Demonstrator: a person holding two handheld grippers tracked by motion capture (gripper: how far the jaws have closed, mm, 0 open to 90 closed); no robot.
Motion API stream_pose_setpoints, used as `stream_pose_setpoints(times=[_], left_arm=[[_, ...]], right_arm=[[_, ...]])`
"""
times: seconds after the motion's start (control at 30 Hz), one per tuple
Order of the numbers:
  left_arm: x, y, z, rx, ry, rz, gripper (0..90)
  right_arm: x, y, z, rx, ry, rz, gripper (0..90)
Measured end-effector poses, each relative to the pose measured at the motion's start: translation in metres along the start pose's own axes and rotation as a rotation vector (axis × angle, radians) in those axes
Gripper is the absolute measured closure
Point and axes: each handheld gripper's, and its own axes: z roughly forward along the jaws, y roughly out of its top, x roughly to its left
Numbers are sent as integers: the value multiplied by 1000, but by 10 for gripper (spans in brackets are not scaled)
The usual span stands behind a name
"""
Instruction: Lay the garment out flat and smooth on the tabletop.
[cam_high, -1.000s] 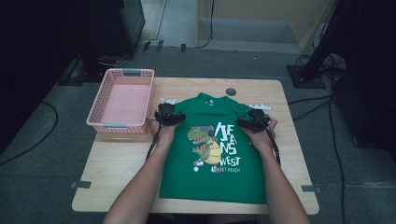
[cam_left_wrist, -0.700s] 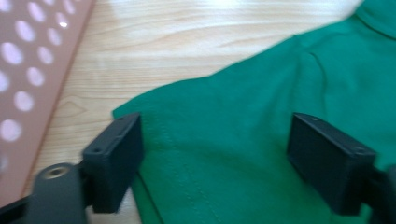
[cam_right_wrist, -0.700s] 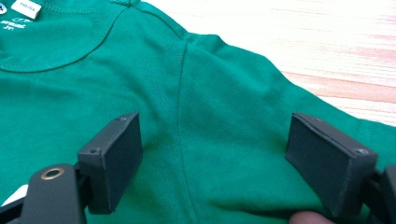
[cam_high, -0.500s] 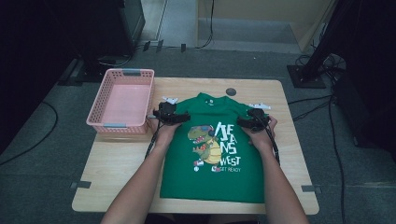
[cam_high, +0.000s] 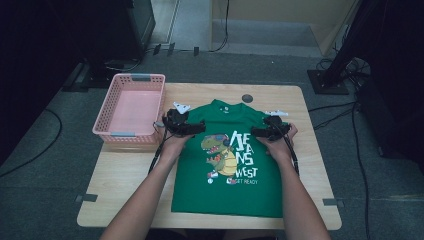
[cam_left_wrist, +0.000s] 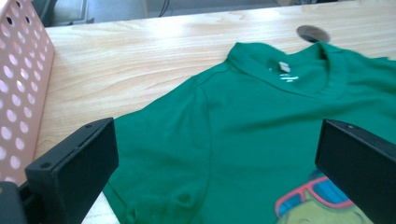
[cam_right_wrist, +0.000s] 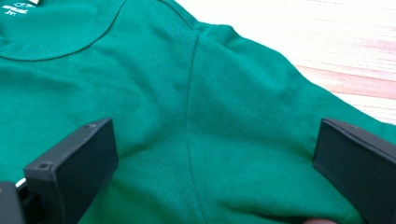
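green t-shirt (cam_high: 227, 165) lies flat, print up, on the wooden table (cam_high: 305, 150), collar toward the far edge. left gripper (cam_high: 192, 128) sits over one shoulder, jaws just swung wide apart, nothing pinched. right gripper (cam_high: 265, 132) over the other shoulder, jaws also just spread, cloth free. pink basket (cam_high: 131, 107) stands just left of the shirt.

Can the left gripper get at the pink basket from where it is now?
Probably yes. The left gripper hangs open over the shirt's sleeve, holding nothing, and the basket sits just to its left with bare table between them.
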Motion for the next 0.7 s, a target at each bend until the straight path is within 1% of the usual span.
stream_pose_setpoints(times=[0.1,0.23,0.37,0.57,0.63,0.7], left_arm=[[-1,-2,-8,-6,-13,1,0],[-4,-6,-17,-18,0,41,0],[-7,-10,-24,-15,-7,66,0],[-7,-16,-35,-19,-27,56,0],[-5,-16,-39,-11,-29,62,0],[-3,-17,-43,-11,-29,60,0]], right_arm=[[0,0,0,0,0,0,0],[0,0,0,0,0,0,0],[0,0,0,0,0,0,0],[0,0,0,0,0,0,0],[0,0,0,0,0,0,0],[0,0,0,0,0,0,0]])
